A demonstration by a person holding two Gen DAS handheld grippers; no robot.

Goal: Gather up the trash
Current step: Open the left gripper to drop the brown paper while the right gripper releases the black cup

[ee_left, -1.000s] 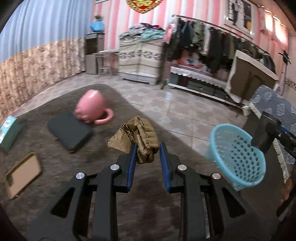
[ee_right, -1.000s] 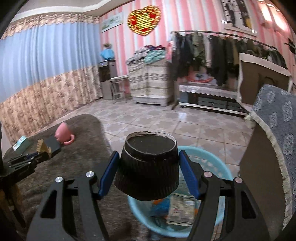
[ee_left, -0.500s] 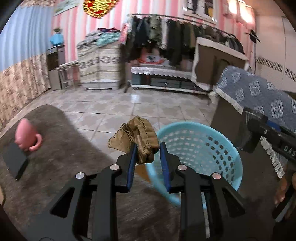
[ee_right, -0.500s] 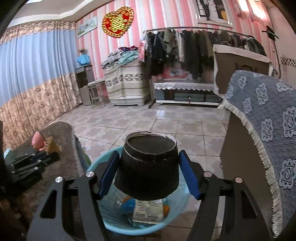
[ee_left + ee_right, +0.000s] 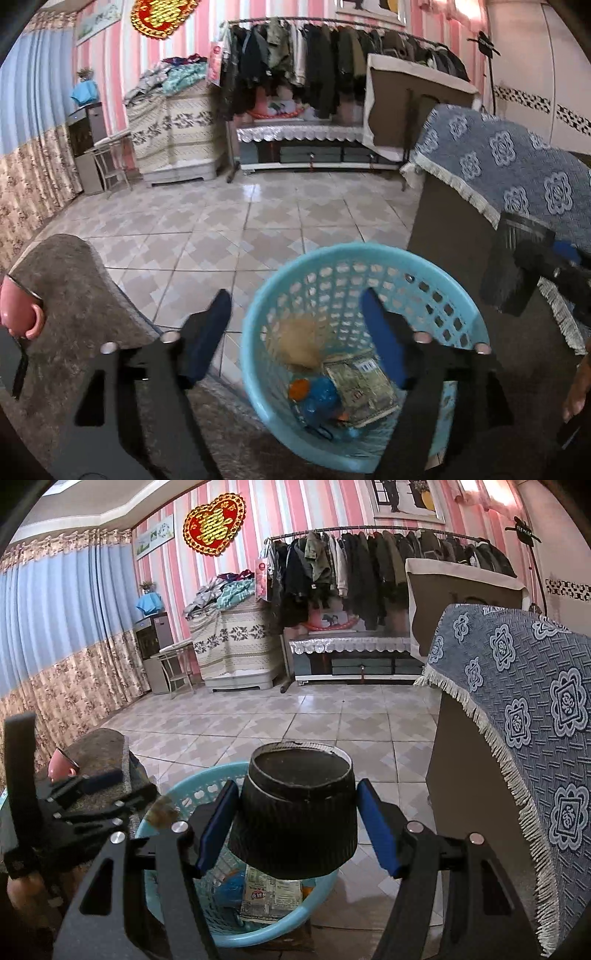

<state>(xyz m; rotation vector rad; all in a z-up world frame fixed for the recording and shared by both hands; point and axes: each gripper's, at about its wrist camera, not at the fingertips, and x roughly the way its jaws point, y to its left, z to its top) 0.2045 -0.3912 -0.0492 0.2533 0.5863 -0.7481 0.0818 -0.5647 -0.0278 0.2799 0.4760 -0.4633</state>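
Holding my left gripper (image 5: 295, 325) spread wide above the blue basket (image 5: 436, 284), brown crumpled wad (image 5: 299, 343) blurred inside it; my right gripper (image 5: 295, 819) clamps the black cup (image 5: 295, 812) over the rim.

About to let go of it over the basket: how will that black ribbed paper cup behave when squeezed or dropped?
The black ribbed cup looks like light paper, so it probably crushes easily. Its rim already looks dented. Released by the right gripper, it would likely tumble into the blue basket and perhaps roll.
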